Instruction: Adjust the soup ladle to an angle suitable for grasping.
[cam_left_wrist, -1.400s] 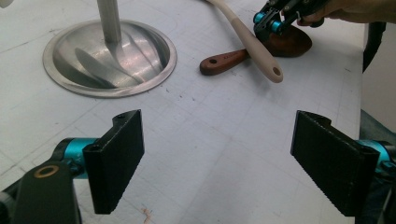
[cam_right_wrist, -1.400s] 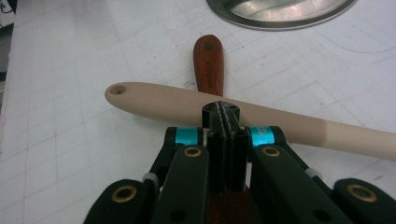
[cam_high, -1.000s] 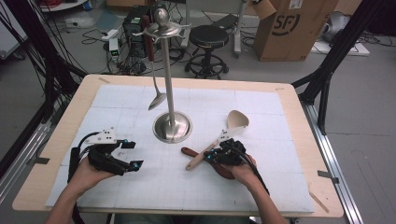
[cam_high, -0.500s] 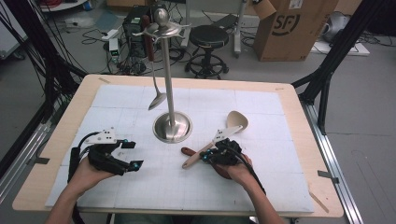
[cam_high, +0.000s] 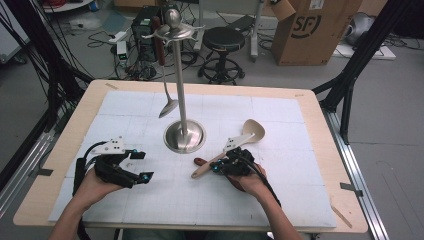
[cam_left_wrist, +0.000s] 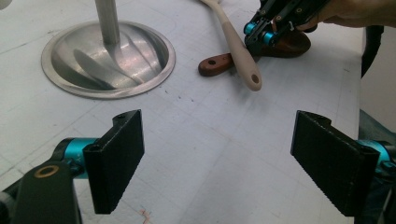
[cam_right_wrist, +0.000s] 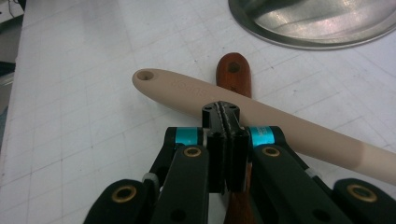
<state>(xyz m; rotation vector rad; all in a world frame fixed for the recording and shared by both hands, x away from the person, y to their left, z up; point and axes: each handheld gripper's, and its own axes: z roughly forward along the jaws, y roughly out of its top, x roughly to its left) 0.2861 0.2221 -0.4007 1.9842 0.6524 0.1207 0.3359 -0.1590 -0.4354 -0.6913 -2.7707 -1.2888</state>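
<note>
A beige spoon (cam_high: 252, 131) lies on the white mat, its handle crossing over a brown wooden handle (cam_high: 200, 161). My right gripper (cam_high: 216, 169) is shut, its tips right at the beige handle (cam_right_wrist: 187, 91), above the brown handle (cam_right_wrist: 233, 74); the pads meet with nothing visible between them (cam_right_wrist: 225, 112). My left gripper (cam_high: 141, 166) rests at the mat's left, open and empty (cam_left_wrist: 219, 158), facing the spoon (cam_left_wrist: 238, 51) and the right gripper (cam_left_wrist: 257, 35). A metal spoon (cam_high: 168, 107) hangs from the steel stand (cam_high: 184, 136).
The stand's round base (cam_left_wrist: 107, 60) sits mid-table between the two hands, its pole (cam_high: 179, 75) rising to hooks on top. The white mat (cam_high: 280, 200) covers most of the wooden table (cam_high: 320, 115). A stool, a box and cables lie beyond the far edge.
My right gripper has slid slightly to the left beside the beige spoon's handle, and the handle end has shifted a little left with it. The left gripper has stayed put.
</note>
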